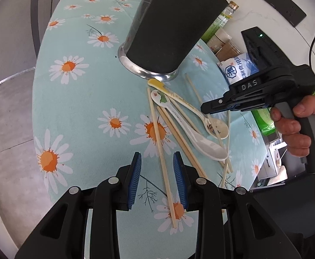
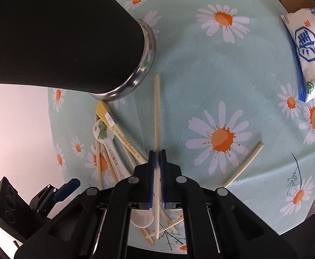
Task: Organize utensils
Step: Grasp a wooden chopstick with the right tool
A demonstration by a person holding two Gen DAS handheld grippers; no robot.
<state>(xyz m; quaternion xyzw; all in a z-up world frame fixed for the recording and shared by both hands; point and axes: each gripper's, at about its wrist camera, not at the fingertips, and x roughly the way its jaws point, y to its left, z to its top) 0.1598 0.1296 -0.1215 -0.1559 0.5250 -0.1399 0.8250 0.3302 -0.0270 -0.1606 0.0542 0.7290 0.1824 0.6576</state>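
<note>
Beside the holder (image 2: 71,43) on the worktop (image 2: 200,75), the right tongs (image 2: 157,157) are clenched on one chopstick (image 2: 156,108), likely to drop it in. Left tongs (image 1: 157,161) hang released over another chopstick (image 1: 160,142); spoons (image 1: 192,129) lie near.

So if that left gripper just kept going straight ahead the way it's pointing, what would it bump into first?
Probably the chopstick lying between the open fingers of the left gripper on the tablecloth. Farther along that line stands the black utensil holder. Depth is hard to judge here.
</note>
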